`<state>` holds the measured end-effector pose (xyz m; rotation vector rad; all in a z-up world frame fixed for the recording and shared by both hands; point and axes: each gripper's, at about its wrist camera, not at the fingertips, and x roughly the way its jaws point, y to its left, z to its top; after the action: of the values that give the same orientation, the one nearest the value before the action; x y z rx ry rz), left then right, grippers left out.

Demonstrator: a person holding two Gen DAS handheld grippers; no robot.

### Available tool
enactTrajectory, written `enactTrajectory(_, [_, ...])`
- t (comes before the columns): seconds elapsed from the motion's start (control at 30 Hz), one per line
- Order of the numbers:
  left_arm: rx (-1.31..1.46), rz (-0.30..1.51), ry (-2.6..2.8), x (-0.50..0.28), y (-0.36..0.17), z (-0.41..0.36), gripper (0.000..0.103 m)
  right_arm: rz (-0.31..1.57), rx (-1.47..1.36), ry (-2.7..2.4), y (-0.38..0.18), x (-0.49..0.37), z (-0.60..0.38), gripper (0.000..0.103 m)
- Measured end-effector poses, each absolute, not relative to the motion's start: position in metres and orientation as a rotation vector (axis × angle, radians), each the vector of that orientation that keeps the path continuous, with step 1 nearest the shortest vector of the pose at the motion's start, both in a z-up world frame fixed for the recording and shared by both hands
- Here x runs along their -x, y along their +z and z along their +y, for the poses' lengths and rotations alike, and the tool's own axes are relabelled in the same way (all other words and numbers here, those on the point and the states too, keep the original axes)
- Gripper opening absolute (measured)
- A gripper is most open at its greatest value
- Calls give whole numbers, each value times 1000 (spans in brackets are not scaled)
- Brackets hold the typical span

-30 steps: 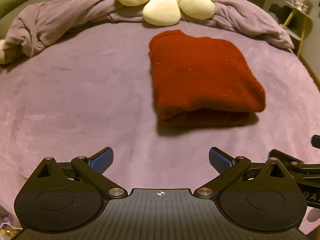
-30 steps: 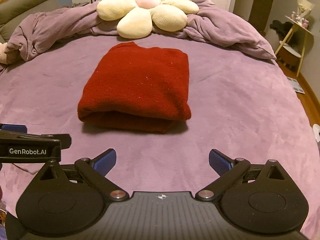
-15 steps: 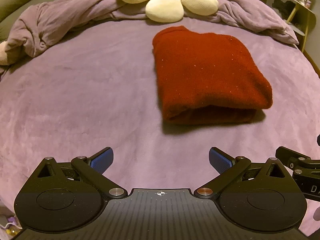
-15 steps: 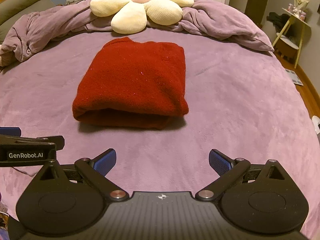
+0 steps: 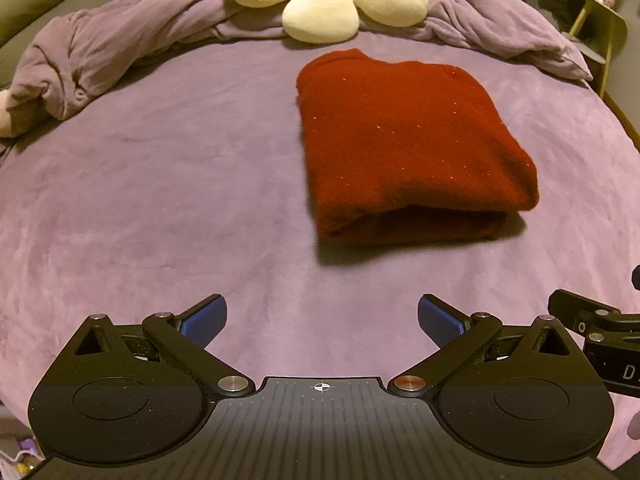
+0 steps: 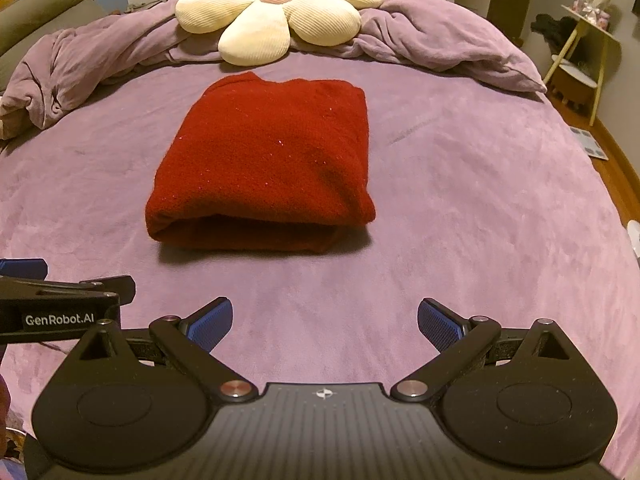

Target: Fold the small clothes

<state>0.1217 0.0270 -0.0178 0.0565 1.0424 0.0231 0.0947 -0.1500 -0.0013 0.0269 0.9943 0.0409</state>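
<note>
**Fold looked done, both grippers empty**

Red sweater (image 5: 408, 148) lay folded into a compact rectangle on the purple bed (image 5: 160, 184), ahead-right of left gripper (image 5: 322, 320), w/ jaws apart. Right gripper (image 6: 324, 320) also gaped, sweater ahead-left. Only right view showed floor & side table (image 6: 588, 40).

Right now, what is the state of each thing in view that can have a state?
Sweater: folded into a thick rectangle, lying flat on the bed, not held.
Left gripper: open, empty, short of the sweater.
Right gripper: open, empty, short of the sweater.
Duvet: bunched up along the far side of the bed.
Flower pillow: lying on the duvet.
Bed: covered with a smooth purple sheet.
</note>
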Motion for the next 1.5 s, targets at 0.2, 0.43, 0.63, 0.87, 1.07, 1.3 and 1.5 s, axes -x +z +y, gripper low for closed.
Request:
enactTrajectory(0.2, [-71,1042,22,-121,-18,24,103,994,-37,40,-1,-95,-152,99])
enactTrajectory(0.43, [-63,1047,19,-122,-18,23,103,993,-39,36,-1,-95,-154,99])
enactTrajectory(0.63, [-67,1052,16,-122,-19,22,103,994,-34,38,-1,-95,-153,99])
enactTrajectory(0.87, [-68,1055,17,-122,-20,22,103,993,-31,39,-1,-94,-152,99])
enactTrajectory(1.07, [-69,1053,11,-121,-20,22,103,993,-31,42,0,-94,-153,99])
enactTrajectory(1.3, [-75,1058,8,-121,-20,19,103,994,-30,43,-1,-95,-153,99])
enactTrajectory(1.5, [-72,1061,-1,-123,-21,19,103,994,-30,42,-2,-95,-154,99])
